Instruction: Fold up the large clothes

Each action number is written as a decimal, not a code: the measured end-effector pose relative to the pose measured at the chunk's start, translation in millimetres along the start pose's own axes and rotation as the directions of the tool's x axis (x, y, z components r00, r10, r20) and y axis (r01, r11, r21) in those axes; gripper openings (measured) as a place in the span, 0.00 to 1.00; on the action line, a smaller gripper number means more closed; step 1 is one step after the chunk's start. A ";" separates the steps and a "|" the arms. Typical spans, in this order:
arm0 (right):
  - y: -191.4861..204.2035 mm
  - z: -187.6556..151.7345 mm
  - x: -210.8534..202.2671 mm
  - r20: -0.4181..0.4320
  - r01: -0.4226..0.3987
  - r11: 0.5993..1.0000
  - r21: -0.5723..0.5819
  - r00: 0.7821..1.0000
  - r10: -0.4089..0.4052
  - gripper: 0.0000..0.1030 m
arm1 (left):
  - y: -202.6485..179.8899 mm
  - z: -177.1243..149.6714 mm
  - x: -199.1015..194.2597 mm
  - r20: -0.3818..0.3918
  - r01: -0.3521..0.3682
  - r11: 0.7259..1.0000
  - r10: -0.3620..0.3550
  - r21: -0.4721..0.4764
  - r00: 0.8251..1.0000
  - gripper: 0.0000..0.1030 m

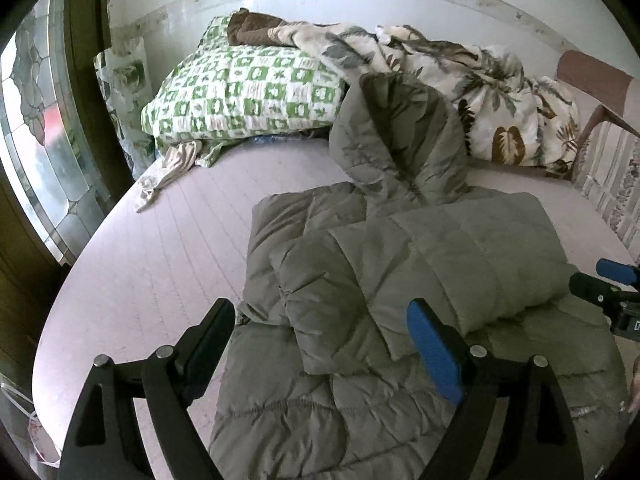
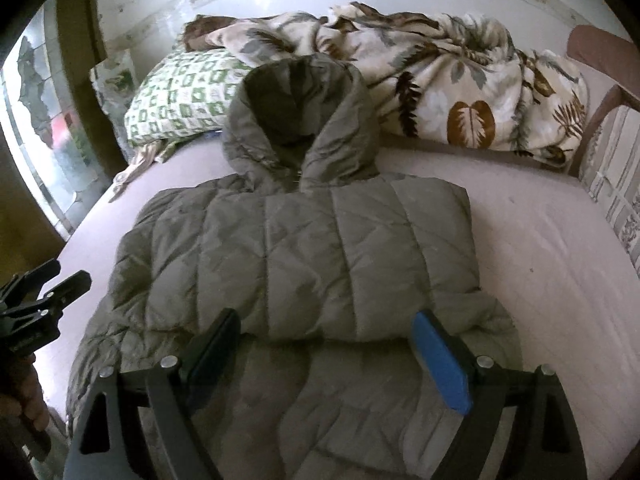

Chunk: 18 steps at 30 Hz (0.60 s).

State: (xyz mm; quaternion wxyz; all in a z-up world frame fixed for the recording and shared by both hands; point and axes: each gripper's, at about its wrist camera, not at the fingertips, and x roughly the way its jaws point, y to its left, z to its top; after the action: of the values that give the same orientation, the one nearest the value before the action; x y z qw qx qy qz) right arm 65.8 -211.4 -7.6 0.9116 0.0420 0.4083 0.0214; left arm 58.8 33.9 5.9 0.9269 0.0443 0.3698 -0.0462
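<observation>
Lying lengthwise on bed (image 2: 520, 240), puffer jacket (image 2: 304, 248), hood (image 2: 300, 112) toward pillows (image 2: 180, 92)

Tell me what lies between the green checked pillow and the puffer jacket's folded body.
Bare pink mattress, as the left wrist view shows. A crumpled pale cloth lies at the pillow's near edge, clear of the jacket.

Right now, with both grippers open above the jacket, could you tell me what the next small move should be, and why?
Probably lower the left gripper and the right gripper onto the near hem of the grey puffer jacket to fold it up toward the hood. Both sleeves already lie folded across the body, and both grippers hang open, holding nothing.
</observation>
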 end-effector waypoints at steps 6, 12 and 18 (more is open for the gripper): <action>-19.4 15.1 -26.7 0.030 0.009 0.999 0.035 0.999 -0.010 0.88 | -1.1 6.9 -18.8 0.019 -0.007 1.000 0.006 0.021 1.000 0.85; -30.8 32.8 -39.6 -0.001 0.017 1.000 0.005 1.000 -0.017 0.88 | 4.3 20.9 -27.6 0.017 0.010 1.000 -0.011 0.027 1.000 0.85; -39.6 49.5 -38.9 -0.014 -0.014 1.000 0.021 1.000 0.015 0.88 | 5.7 51.4 -20.3 -0.037 0.064 0.996 -0.062 0.068 0.997 0.85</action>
State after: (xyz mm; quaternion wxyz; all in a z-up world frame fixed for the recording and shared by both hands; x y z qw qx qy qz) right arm 77.0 -256.6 50.4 0.9081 0.0545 0.4145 0.0240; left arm 79.8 34.6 57.3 0.9163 0.0653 0.3855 -0.0874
